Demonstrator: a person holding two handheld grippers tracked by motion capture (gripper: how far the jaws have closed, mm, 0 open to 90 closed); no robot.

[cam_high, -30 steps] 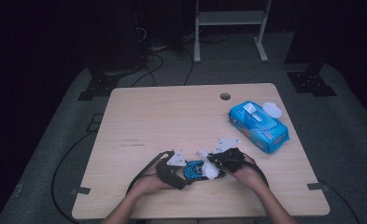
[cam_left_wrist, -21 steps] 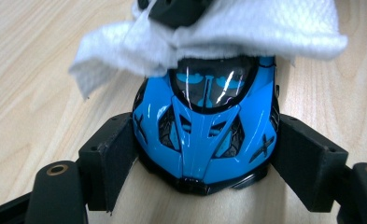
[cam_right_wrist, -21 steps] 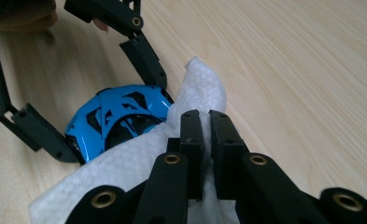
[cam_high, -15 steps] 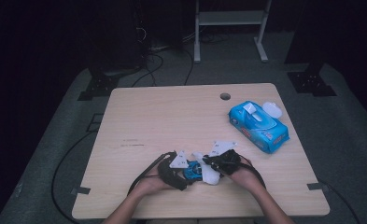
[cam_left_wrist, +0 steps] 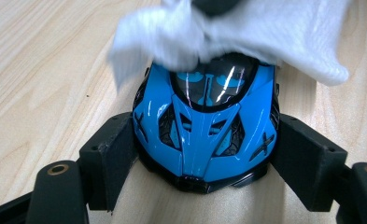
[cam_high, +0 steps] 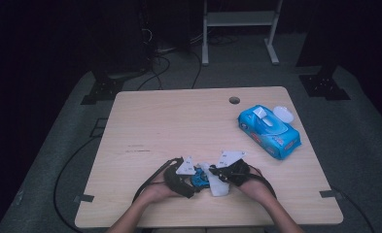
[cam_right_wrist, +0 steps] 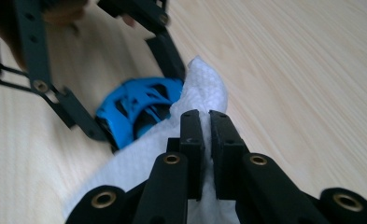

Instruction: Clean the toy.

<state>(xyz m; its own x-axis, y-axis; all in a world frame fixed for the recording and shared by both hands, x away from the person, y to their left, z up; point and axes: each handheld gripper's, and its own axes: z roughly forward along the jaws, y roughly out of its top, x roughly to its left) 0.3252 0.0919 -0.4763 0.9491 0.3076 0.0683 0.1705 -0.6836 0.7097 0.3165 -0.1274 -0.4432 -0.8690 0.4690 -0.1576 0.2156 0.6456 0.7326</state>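
A glossy blue toy car (cam_left_wrist: 204, 126) sits on the wooden table (cam_high: 179, 121) near its front edge. My left gripper (cam_left_wrist: 204, 156) is shut on it, one black pad against each flank. In the high view the car (cam_high: 198, 179) lies between the two hands. My right gripper (cam_right_wrist: 207, 121) is shut on a white wipe (cam_right_wrist: 204, 88), which it presses onto the car (cam_right_wrist: 134, 107). In the left gripper view the wipe (cam_left_wrist: 274, 28) covers the far end of the car past the windscreen. In the high view the wipe (cam_high: 218, 187) hangs under the right gripper (cam_high: 217, 177).
A blue packet of wipes (cam_high: 269, 131) with its white lid flipped open lies at the table's right. A cable hole (cam_high: 234, 100) is near the far edge. Cables trail off the table's left front corner. A white stand (cam_high: 237, 19) is on the floor beyond.
The right gripper has slid the wipe a little across the car, toward the left hand. The left gripper and the car have stayed put.
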